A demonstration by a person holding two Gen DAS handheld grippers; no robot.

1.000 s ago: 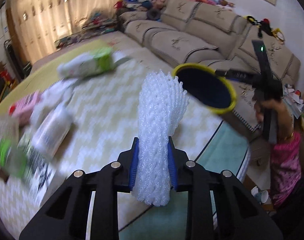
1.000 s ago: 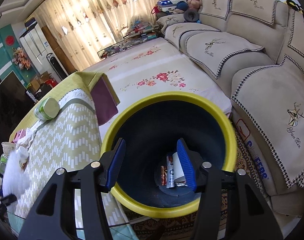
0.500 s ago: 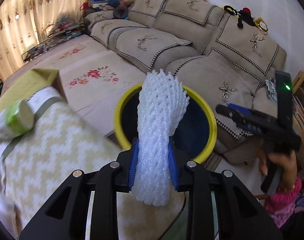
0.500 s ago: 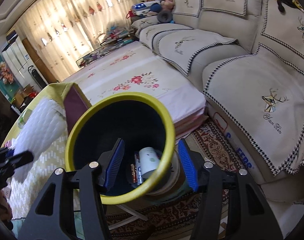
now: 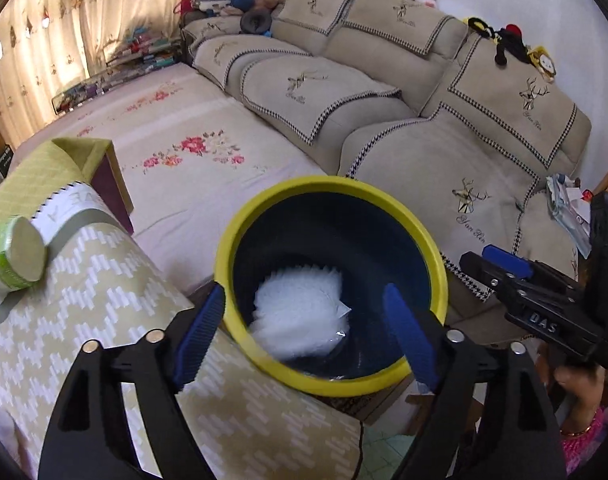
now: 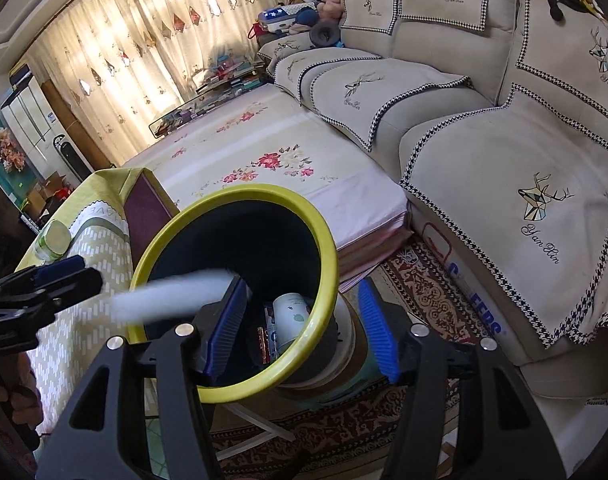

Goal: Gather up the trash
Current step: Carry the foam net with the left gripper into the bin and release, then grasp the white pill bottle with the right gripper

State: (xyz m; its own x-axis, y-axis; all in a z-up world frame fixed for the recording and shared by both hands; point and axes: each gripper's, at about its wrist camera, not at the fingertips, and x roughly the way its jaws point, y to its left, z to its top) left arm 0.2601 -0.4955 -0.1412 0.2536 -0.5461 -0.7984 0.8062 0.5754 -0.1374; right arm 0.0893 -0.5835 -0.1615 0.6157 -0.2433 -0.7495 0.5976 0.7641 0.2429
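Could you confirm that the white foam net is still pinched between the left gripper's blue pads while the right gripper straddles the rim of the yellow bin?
Not quite. In the left wrist view the left gripper is opening with nothing between its pads, and the white foam net is dropping into the yellow bin. The right gripper does straddle the bin's rim.

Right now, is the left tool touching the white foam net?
Apart. The left wrist view shows the left tool with its jaws opening and nothing between them, while the white foam net drops, blurred, inside the yellow-rimmed bin.
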